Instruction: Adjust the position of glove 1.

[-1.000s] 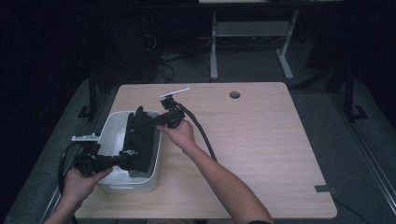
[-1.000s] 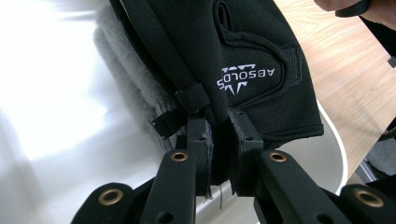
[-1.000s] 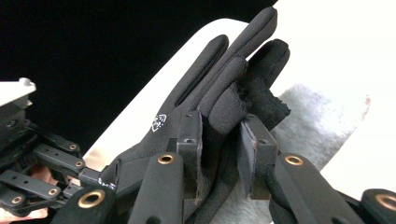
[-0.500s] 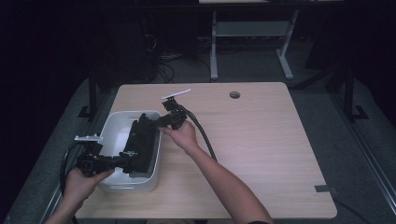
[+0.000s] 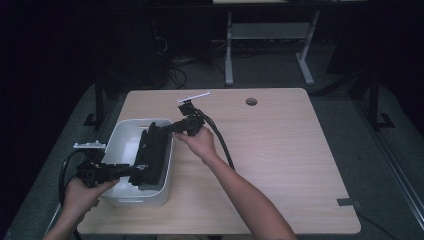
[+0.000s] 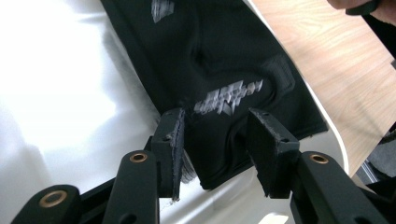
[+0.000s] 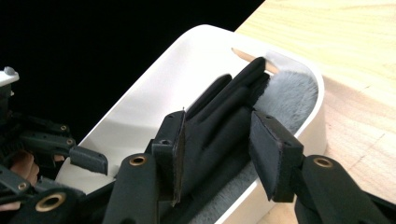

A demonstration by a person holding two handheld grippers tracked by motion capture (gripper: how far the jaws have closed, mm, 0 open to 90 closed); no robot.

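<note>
black glove (image 5: 152, 152) lowered deeper into white bin (image 5: 120, 137), right hand-held gripper (image 5: 156, 129) dropped

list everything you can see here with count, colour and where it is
glove: one, black with pale print, lying in the tub against its right wall
grey furry item: one, grey, in the tub beside the glove fingers
tub: one, white, on the left part of the table
table: one, light wood, with a round hole near its far edge
desk frame: one, pale grey, on the floor beyond the table
left hand-held gripper: one, black, jaws open around the glove's cuff end
right hand-held gripper: one, black, jaws open around the glove's fingers
person's hands: two, each holding a gripper
</note>
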